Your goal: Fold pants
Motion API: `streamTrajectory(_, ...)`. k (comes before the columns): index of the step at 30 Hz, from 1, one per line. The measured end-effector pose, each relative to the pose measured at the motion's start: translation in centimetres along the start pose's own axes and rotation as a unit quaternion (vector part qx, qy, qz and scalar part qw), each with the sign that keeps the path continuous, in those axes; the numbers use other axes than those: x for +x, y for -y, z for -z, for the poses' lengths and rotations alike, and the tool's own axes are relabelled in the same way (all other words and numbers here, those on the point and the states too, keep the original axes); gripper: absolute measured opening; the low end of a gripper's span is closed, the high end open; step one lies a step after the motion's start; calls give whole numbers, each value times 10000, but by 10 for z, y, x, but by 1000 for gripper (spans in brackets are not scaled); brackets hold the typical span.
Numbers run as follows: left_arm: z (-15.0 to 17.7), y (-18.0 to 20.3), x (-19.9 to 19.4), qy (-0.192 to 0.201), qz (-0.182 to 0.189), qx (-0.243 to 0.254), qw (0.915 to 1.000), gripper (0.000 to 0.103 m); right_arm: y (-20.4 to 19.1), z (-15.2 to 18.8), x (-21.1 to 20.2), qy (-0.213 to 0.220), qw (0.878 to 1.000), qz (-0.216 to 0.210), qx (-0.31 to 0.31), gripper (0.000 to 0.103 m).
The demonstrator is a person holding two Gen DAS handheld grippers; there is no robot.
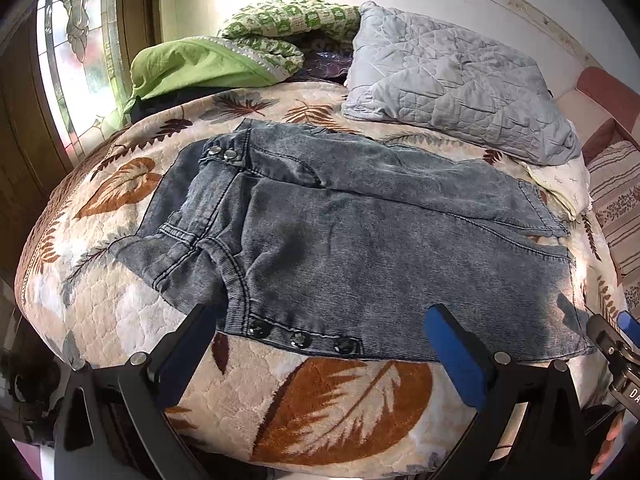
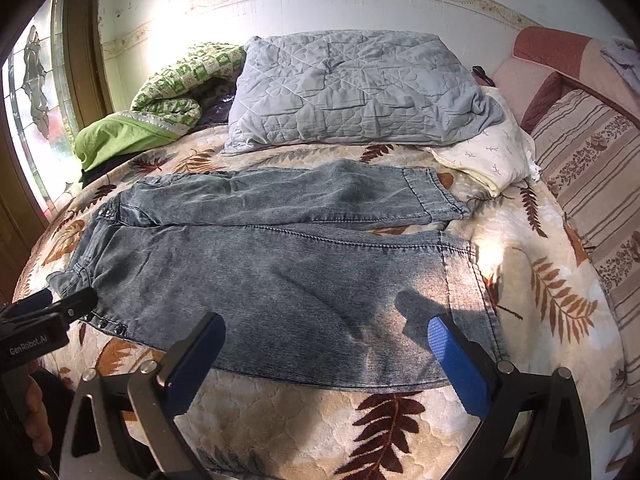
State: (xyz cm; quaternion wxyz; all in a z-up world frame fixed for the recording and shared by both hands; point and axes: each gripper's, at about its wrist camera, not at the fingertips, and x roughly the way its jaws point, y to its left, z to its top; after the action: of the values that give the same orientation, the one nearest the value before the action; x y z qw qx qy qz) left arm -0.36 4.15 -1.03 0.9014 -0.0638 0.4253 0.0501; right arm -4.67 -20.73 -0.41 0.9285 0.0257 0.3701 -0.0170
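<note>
Lying flat across the leaf-print blanket (image 2: 400,412), the grey denim pants (image 2: 280,276) are seen with the waist and snap buttons (image 1: 299,338) at the left and the hems at the right, one leg beside the other. The left gripper (image 1: 320,328) is held wide open above the near waist edge, nothing gripped. The right gripper (image 2: 326,336) is likewise spread wide over the near leg, empty. A grey quilted pillow (image 2: 352,88) is noted behind the pants.

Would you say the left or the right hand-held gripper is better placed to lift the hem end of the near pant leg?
Right. The right hand-held gripper hangs open just short of the near leg's hem. The left hand-held gripper, also open, hangs near the waistband snaps of the pants.
</note>
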Motion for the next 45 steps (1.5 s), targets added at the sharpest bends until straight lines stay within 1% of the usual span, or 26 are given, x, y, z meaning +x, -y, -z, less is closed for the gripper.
streamTrajectory(5,-1,-55,18,-241,-190,-755,9967,103,38,18,6,-298,9979,123,555,102)
streamTrajectory(8,-1,-65,21,-238,-374,-826,9956,103,53,26,9,-349,9963,280,736,102)
streamTrajectory(10,-2,-59,18,-180,-416,-724,9963,103,56,24,10,-328,9962,364,718,102)
streamTrajectory(14,-5,-27,9,-63,-297,-264,9992,103,45,13,6,-162,9981,255,531,102)
streamTrajectory(17,-5,-11,4,-7,-189,-93,9998,103,30,5,4,-105,9992,178,357,102)
streamTrajectory(23,-4,-5,3,-7,-56,-39,10000,103,10,1,1,-38,9998,117,175,102)
streamTrajectory(30,-4,-7,3,-6,-5,-60,10000,103,7,3,6,-139,9997,84,178,102)
streamTrajectory(32,-4,-15,4,-49,55,-186,9998,103,11,5,8,-231,9993,-10,292,102)
streamTrajectory(34,-2,-33,10,-135,74,-515,9986,103,20,10,13,-433,9967,-300,613,102)
streamTrajectory(35,-1,-45,14,-225,81,-777,9967,103,28,15,15,-557,9932,-518,877,102)
streamTrajectory(36,0,-58,20,-349,106,-1090,9934,103,38,22,20,-727,9865,-811,1226,102)
streamTrajectory(37,2,-71,28,-489,148,-1419,9886,103,48,30,27,-967,9758,-1108,1618,102)
streamTrajectory(39,6,-92,42,-735,268,-1992,9768,103,70,48,43,-1441,9501,-1470,2343,102)
streamTrajectory(40,7,-98,48,-808,309,-2162,9725,103,81,54,49,-1536,9394,-1537,2650,102)
streamTrajectory(41,7,-102,54,-889,322,-2243,9699,103,92,59,52,-1567,9307,-1557,2917,102)
streamTrajectory(43,3,-105,58,-885,354,-2299,9685,103,114,67,58,-1574,9111,-1583,3465,102)
streamTrajectory(45,0,-107,62,-834,358,-2366,9674,103,137,73,63,-1557,8867,-1637,4033,102)
